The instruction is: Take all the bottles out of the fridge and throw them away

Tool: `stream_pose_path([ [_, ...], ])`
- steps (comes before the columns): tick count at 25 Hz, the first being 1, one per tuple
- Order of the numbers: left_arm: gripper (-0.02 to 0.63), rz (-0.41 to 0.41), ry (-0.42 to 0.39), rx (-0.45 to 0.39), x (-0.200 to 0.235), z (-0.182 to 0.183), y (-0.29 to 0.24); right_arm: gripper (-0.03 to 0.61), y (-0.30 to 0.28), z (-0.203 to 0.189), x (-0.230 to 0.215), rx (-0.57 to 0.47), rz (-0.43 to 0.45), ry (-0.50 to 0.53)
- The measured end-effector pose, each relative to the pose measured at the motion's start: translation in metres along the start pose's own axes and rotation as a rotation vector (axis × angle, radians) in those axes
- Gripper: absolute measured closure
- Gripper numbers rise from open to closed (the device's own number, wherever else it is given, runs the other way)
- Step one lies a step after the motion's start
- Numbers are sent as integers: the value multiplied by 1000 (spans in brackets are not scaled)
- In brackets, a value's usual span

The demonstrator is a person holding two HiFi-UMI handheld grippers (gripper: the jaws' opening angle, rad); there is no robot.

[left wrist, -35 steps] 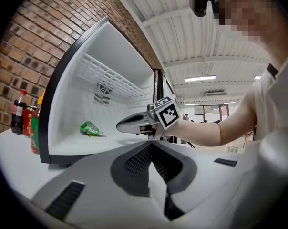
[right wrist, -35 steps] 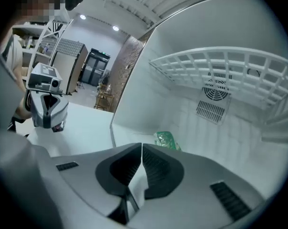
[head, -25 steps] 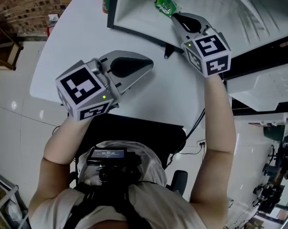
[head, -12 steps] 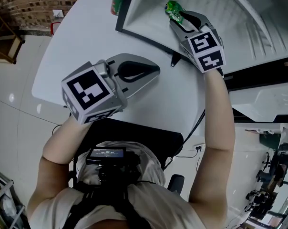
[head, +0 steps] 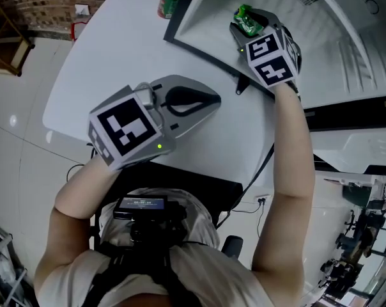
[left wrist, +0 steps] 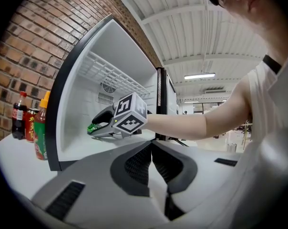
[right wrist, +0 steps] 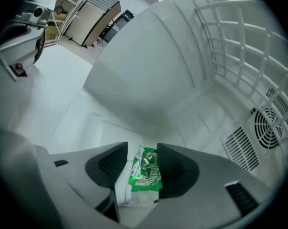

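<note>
Inside the open fridge [left wrist: 82, 104], on its bare floor, a green bottle [right wrist: 145, 174] lies on its side, and the right tool [right wrist: 142, 150] reaches down over it. Its jaws have just been opening and now stand wide, 1 pad on each flank of the bottle, neither seeming to press yet. The step in hand looks like the pickup. To do it well, the tool should likely sink a little further so the pads meet the bottle's middle rather than its upper edge, sit square to it, then close firmly before lifting out past the fridge's front edge. Over the worktop [head: 116, 50], the left tool [left wrist: 152, 147] hovers with jaws together, holding nothing.
</note>
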State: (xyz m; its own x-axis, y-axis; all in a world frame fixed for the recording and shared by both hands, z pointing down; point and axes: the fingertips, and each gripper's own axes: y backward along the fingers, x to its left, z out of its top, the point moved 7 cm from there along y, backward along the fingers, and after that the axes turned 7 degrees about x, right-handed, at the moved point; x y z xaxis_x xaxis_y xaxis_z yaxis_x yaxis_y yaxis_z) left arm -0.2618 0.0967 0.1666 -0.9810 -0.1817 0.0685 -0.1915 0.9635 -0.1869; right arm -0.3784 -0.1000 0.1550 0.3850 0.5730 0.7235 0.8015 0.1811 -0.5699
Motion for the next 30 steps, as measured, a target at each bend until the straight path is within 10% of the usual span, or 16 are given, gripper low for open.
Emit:
stream_pose_path([
  [12,568,1,21,-5,1,-4,2,511,-1,-4,-5,72,-170,124],
  [30,568,-66,-47,25,-14,-7,-27,534,120,-9,22,-184,-209,8],
])
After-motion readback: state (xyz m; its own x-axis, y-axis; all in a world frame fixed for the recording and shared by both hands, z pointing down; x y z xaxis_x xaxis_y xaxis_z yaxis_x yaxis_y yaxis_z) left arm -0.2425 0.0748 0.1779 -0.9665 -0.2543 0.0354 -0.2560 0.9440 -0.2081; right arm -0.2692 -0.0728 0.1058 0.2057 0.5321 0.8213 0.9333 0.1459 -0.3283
